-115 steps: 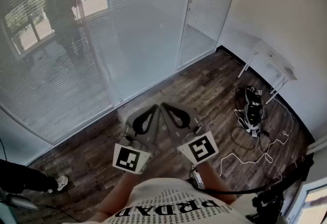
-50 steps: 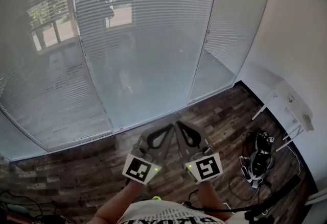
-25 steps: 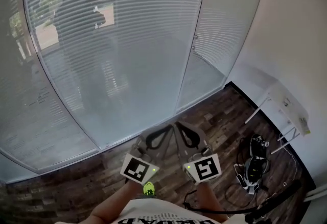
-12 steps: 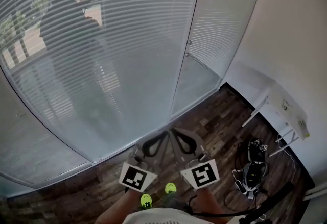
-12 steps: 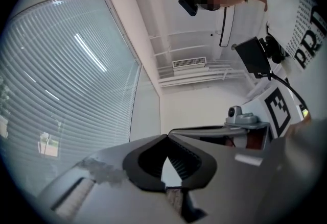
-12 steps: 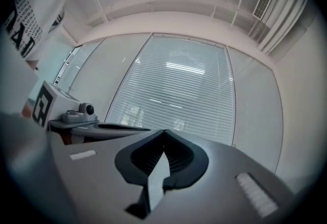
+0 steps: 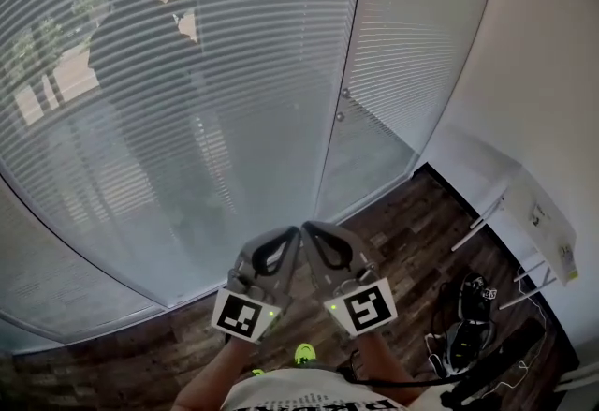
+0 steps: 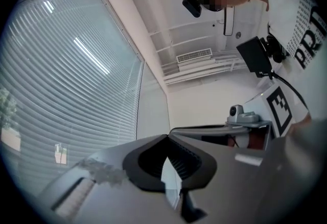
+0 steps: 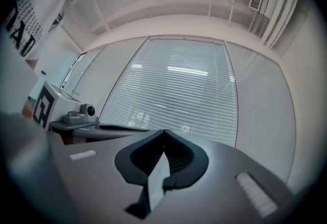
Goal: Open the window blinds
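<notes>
Closed white slatted blinds [image 7: 187, 100] hang behind a glass wall, with a narrower blind panel [image 7: 412, 35] to the right. Two small knobs [image 7: 343, 94] sit on the post between the panels. Low in the head view my left gripper [image 7: 291, 234] and right gripper [image 7: 306, 227] are held side by side, tips toward the glass and short of it. Both are shut with nothing between the jaws. The left gripper view shows its tips [image 8: 166, 136] meeting, with the blinds [image 8: 66, 90] to the left. In the right gripper view the closed tips [image 9: 163, 131] face the blinds [image 9: 179, 95].
A white wall [image 7: 543, 44] closes the right side. Against it stands a small white table [image 7: 533, 208]. On the dark wood floor [image 7: 412, 212] near it lie a device and cables [image 7: 468, 325]. My green shoes [image 7: 301, 355] show below the grippers.
I have stepped nearer to the glass, and the blinds now fill more of the head view. Both grippers came forward together and stayed shut.
</notes>
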Demonstrator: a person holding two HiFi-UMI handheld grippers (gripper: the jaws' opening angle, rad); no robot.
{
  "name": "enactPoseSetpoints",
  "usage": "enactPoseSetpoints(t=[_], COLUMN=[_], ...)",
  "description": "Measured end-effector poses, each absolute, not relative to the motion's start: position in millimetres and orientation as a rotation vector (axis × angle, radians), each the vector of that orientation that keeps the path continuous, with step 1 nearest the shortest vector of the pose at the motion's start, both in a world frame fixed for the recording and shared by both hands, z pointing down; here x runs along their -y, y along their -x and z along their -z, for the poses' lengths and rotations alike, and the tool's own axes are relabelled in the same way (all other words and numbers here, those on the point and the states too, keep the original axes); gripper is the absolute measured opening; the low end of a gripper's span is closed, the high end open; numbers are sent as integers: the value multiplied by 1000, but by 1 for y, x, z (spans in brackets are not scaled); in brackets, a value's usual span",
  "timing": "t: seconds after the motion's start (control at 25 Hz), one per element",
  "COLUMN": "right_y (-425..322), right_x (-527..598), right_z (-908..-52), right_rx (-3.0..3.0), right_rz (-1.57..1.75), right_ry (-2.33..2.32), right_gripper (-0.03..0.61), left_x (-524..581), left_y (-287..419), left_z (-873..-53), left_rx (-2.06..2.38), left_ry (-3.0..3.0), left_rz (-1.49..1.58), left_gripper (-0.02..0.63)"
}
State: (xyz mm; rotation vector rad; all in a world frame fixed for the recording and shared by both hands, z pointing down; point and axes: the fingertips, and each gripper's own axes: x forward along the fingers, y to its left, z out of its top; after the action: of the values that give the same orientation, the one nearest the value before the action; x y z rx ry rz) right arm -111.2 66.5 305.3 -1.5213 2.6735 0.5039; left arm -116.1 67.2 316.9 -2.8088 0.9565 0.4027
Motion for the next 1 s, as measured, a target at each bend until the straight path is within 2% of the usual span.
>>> enactPoseSetpoints(t=[0.48,1.0], right_y=[14,4], right_x=[0,25], right_z=[-307,-306], right_rx=[-2689,-2688], right_rz=[-454,-444], right_ry=[1439,1451], right_gripper=[8,8], left_x=[0,27], left_y=[19,9], left_z=[-321,-318], left_rx=[-1042,-1039], left_ry=[2782,2808], left_rz=[-322,-323], left_gripper=[-9,-9])
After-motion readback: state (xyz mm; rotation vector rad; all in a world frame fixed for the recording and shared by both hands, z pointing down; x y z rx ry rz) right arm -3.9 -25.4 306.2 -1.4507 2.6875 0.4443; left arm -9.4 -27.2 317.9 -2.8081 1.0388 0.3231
